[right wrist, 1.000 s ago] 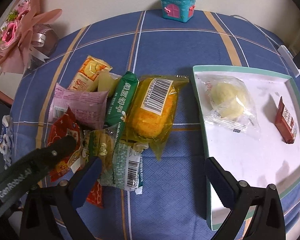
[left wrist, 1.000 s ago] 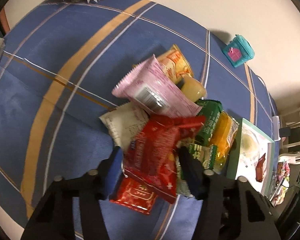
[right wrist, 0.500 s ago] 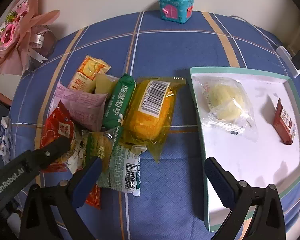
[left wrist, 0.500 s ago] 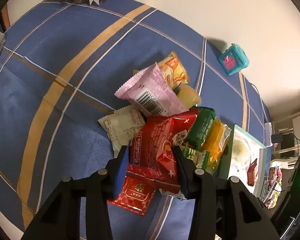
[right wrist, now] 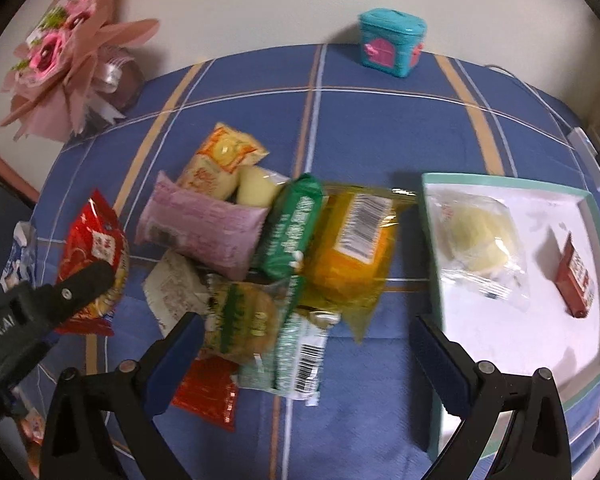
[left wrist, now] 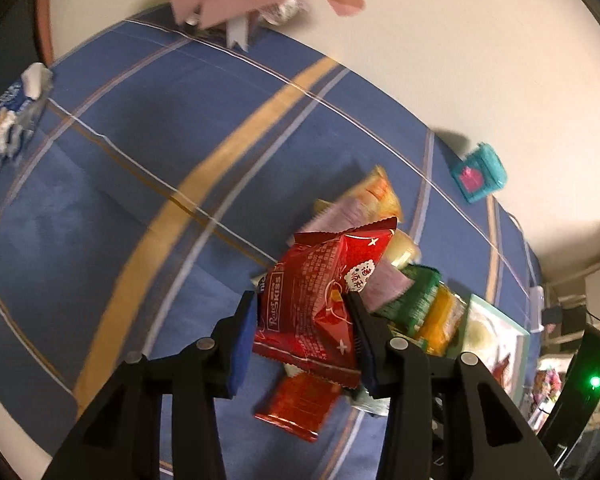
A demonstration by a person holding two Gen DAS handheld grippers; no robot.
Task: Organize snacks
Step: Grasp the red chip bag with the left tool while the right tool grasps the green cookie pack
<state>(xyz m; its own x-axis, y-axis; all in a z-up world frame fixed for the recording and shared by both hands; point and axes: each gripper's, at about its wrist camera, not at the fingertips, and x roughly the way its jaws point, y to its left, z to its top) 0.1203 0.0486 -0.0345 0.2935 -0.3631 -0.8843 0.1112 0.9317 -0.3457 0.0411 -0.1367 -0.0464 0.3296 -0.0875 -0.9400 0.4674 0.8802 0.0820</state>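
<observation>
My left gripper (left wrist: 304, 320) is shut on a red snack packet (left wrist: 320, 292) and holds it lifted above the pile; it also shows in the right wrist view (right wrist: 94, 256). The pile on the blue tablecloth holds a pink packet (right wrist: 204, 228), a green packet (right wrist: 292, 224), a yellow cake packet (right wrist: 352, 248), a small red packet (right wrist: 208, 392) and others. My right gripper (right wrist: 304, 344) is open and empty above the pile's near edge. A white tray with a teal rim (right wrist: 596, 216) holds a pale bun packet (right wrist: 480, 236) and a dark red bar (right wrist: 576, 280).
A pink flower bouquet (right wrist: 68, 60) stands at the back left. A teal toy box (right wrist: 392, 42) stands at the back edge by the wall. A blue-white packet (left wrist: 8, 120) lies at the table's left edge.
My left gripper closed on the red packet and lifted it up and left off the pile. My right gripper stayed open and barely shifted.
</observation>
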